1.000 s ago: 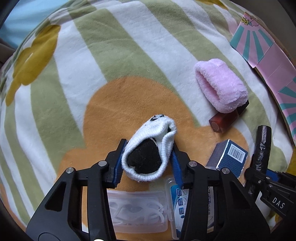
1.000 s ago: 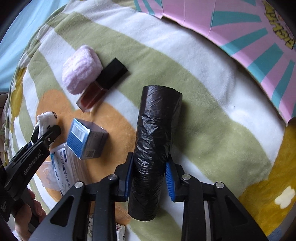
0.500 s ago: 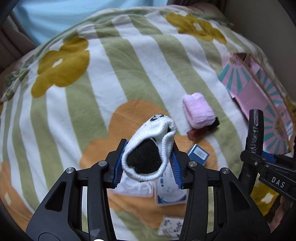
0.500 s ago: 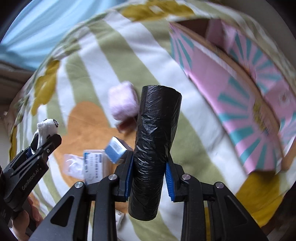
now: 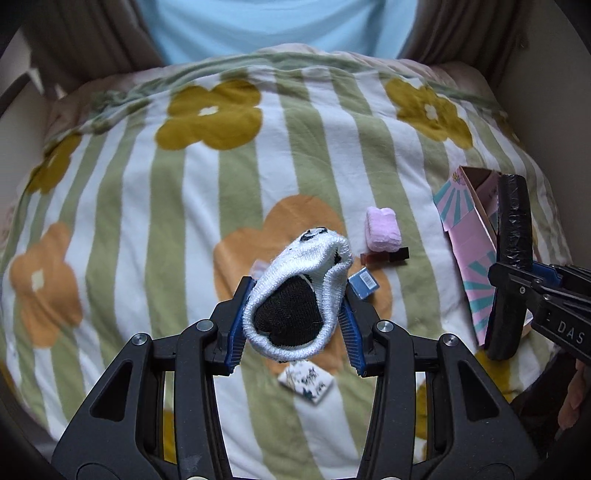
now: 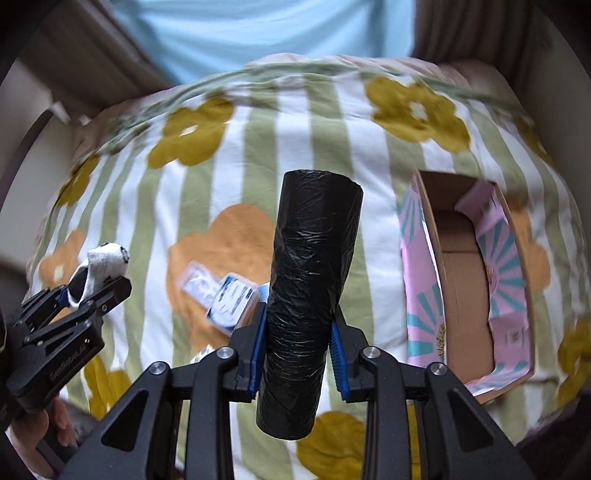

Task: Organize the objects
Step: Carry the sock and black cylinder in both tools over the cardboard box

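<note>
My left gripper (image 5: 293, 317) is shut on a white and black rolled sock (image 5: 299, 295) and holds it high above the flowered blanket (image 5: 147, 184). My right gripper (image 6: 297, 347) is shut on a black roll of bin bags (image 6: 306, 288), also held high; the roll shows at the right of the left wrist view (image 5: 509, 266). A pink and teal cardboard box (image 6: 465, 280) lies open on the blanket to the right, its inside bare. The left gripper with the sock shows at the left of the right wrist view (image 6: 70, 295).
On the blanket below lie a pink fluffy roll (image 5: 382, 229), a dark red bottle (image 5: 384, 255), a small blue box (image 5: 364, 282), a patterned packet (image 5: 306, 380) and a blurred white and blue packet (image 6: 232, 299). A person in a light blue shirt (image 5: 273, 26) sits behind.
Both grippers have risen well above the blanket with the sock and the black roll. The objects below look smaller, and the open box and the person have come into view.
</note>
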Demonstrator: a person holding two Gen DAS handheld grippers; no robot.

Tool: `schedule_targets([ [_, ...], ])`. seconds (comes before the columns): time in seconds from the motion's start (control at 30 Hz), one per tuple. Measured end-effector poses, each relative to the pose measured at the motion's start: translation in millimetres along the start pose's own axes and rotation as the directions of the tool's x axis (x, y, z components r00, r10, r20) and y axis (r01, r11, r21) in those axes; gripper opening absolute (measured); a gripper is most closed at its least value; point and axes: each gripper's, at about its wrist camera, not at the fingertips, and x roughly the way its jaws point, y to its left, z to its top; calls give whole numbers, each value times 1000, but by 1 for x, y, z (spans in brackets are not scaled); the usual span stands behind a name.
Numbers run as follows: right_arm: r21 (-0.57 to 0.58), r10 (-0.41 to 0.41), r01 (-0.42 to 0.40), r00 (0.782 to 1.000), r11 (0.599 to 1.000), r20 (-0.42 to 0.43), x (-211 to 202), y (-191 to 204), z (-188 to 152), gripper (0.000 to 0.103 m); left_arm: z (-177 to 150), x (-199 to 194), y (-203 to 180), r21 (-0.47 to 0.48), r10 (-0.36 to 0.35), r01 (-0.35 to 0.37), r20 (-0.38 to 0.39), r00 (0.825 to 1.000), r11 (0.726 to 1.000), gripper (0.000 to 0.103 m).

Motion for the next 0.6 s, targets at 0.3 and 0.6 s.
schedule_targets([
  [0.3,-130,17,-17,1000,991,1,-25,8,-26,28,-29,-30,2,-106,28,-28,-3,1000,994,40],
  [0.6,-107,50,-48,999,993,19,-38,-6,-29,28,-22,-44,-13,-91,41,-39,21,999,995,40],
])
